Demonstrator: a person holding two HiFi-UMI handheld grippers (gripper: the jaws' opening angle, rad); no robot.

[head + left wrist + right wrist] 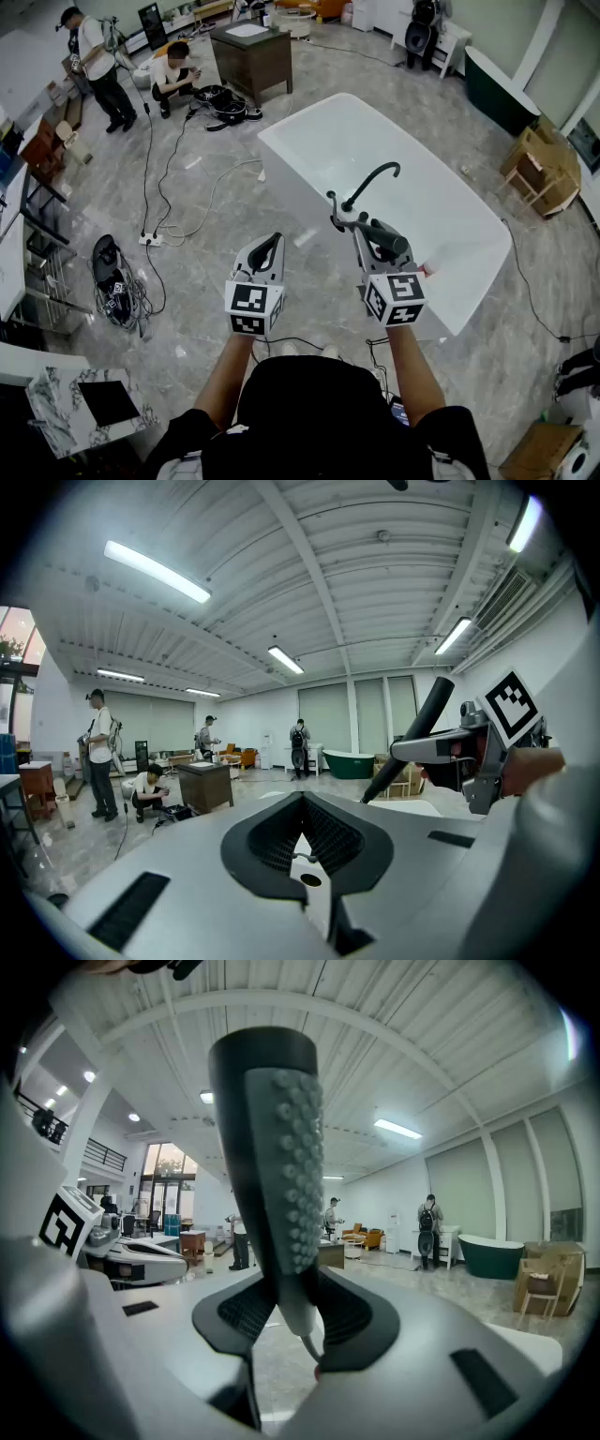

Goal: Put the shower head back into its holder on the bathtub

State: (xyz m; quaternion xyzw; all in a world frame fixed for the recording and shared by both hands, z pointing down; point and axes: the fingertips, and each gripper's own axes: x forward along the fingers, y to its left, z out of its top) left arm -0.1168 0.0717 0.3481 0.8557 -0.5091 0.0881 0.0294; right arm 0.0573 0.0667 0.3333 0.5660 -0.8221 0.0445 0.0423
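Plainly the right gripper (371,246) is clamped on the dark grey hand shower head with the nubbed spray face (384,238). It carries the head over the near rim of the white freestanding bathtub (422,197), close to the black curved spout (375,176) and its fitting. I judge that it is held there to be lined up with the holder, which I cannot pick out. The left gripper (272,246) hangs beside it, off the tub's near edge, with its jaws together on nothing, probably so as not to get in the way. Only the head view gives the layout: tub, spout and both grippers side by side. The right gripper view adds what that one cannot show. There the nubbed face of the shower head (281,1147) stands upright across the jaws, pinched low on its handle, with what looks like a thin hose (305,1340) below. The left gripper view shows its own tips met and empty (300,803), and the shower head as a slanted dark bar (417,733) in the other gripper.
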